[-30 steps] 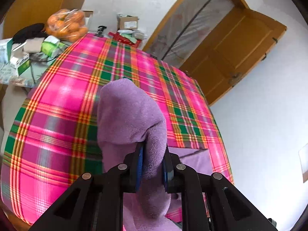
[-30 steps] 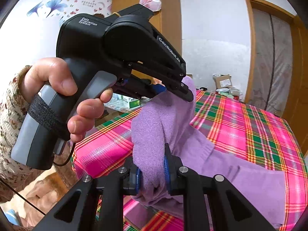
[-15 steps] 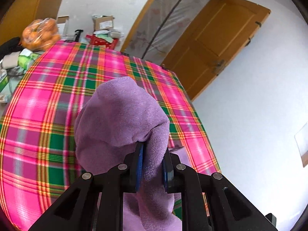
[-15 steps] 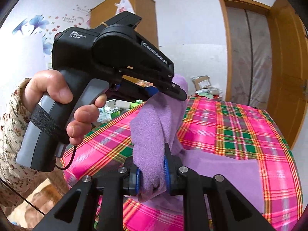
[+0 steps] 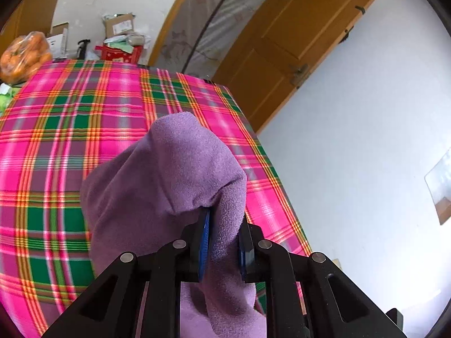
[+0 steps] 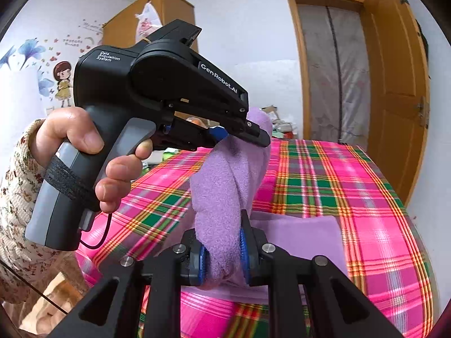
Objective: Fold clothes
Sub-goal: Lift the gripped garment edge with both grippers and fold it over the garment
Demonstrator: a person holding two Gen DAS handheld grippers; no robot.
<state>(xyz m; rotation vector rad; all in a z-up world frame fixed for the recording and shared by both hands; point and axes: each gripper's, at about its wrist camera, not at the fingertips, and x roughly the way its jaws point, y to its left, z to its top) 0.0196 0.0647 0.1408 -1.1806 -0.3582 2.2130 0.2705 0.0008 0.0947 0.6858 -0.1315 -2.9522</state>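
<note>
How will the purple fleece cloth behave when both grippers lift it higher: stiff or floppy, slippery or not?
Probably floppy: the purple fleece cloth sags and bunches between the left gripper and the right gripper, and its lower part lies flat on the plaid bedspread. Its fuzzy nap likely grips the blue pads well. It looks light.

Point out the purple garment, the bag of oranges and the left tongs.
purple garment (image 5: 169, 174): left wrist view, on its raised fold.
bag of oranges (image 5: 24, 55): left wrist view, middle of bag.
left tongs (image 6: 242, 135): right wrist view, at the tips clamping cloth.
</note>
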